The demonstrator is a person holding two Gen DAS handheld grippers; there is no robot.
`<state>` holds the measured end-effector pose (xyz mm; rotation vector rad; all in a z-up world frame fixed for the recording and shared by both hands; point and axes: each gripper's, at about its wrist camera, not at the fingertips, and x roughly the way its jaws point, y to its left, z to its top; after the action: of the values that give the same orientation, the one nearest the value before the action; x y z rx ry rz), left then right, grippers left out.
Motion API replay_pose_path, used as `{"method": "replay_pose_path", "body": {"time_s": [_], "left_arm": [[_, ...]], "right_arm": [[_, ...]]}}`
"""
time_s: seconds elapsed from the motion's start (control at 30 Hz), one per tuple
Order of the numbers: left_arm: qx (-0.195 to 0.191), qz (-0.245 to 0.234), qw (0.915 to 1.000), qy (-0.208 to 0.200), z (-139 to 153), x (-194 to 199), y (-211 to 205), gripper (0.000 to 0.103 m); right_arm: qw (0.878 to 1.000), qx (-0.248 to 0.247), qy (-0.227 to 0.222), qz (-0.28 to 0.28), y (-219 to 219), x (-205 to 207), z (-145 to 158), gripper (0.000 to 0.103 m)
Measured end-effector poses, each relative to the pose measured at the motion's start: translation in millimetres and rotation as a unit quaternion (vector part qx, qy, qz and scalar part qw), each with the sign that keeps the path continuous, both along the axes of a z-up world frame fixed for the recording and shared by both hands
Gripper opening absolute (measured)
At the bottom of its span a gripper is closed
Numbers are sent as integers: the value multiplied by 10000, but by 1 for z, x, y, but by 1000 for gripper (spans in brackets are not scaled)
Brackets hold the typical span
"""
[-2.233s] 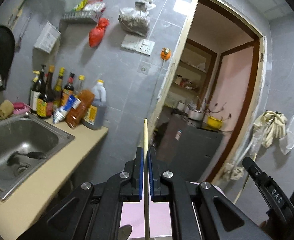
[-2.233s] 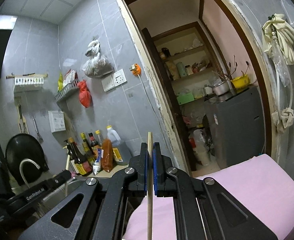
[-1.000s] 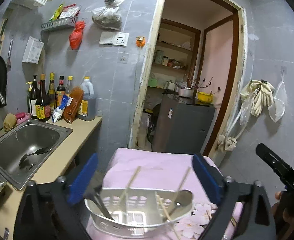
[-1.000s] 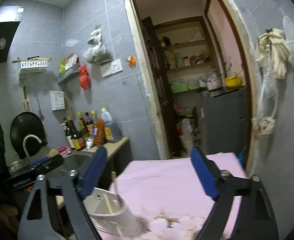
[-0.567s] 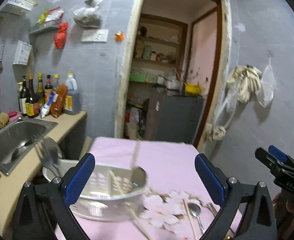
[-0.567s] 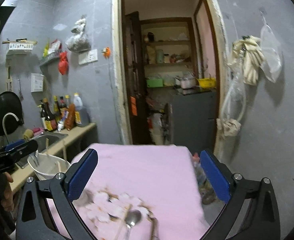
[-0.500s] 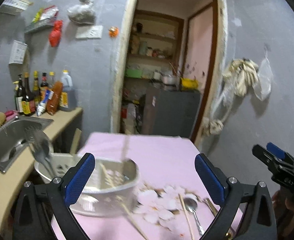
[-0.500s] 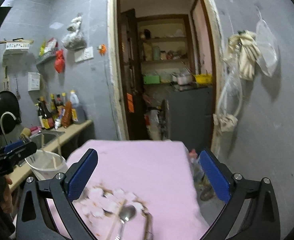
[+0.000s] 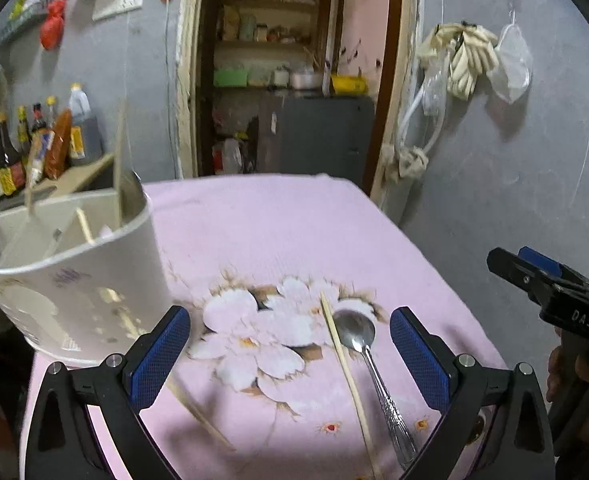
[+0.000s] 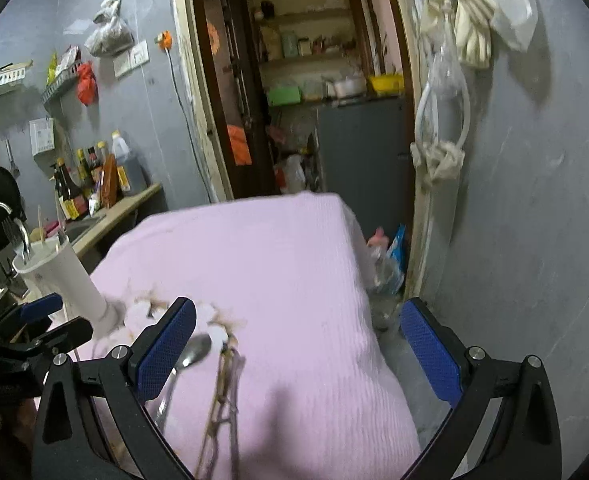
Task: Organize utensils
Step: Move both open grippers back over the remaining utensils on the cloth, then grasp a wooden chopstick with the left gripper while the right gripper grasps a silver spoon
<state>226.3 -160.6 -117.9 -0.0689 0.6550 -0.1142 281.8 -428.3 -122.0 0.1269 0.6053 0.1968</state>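
Glossy metal spoon – matt cloth

Behind your table, you had sauce bottles on the counter by the sink, a red bag on the wall, and gloves hanging beside the doorway.

Tablecloth: pink, white flower print with brown edging. Utensil holder, nine o'clock: white. Gripper pads: blue, cross-hatched.
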Motion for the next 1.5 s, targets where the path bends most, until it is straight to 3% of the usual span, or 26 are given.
{"method": "replay_pose_path", "body": {"time_s": [0.17, 0.27, 0.57, 0.8, 1.13, 1.37, 1.5], "left_arm": [[-133, 12, 9994, 318, -15, 14, -1, 95], [-194, -29, 9984, 528, -23, 23, -3, 86], [-222, -208, 9930, 1144, -49, 38, -16, 78], [-366, -193, 9908, 1291, -55, 41, -12, 74], [-589, -191, 9889, 1354, -55, 47, -4, 58], [-770, -141, 9873, 1385, -56, 47, 2, 54], [-841, -169, 9863, 1407, -54, 47, 0, 52]], "right_arm": [[9988, -9, 462, 153, -2, 8, -29, 98], [9967, -4, 756, 302, 2, 13, -45, 85], [9891, -340, 1199, 783, 30, 12, -67, 84], [9880, -215, 1298, 809, 28, 11, -67, 84], [9842, -16, 1203, 1296, 41, 15, -61, 45], [9787, -24, 1239, 1636, 55, 15, -60, 35], [9771, -183, 1280, 1690, 61, 12, -61, 21]]}}
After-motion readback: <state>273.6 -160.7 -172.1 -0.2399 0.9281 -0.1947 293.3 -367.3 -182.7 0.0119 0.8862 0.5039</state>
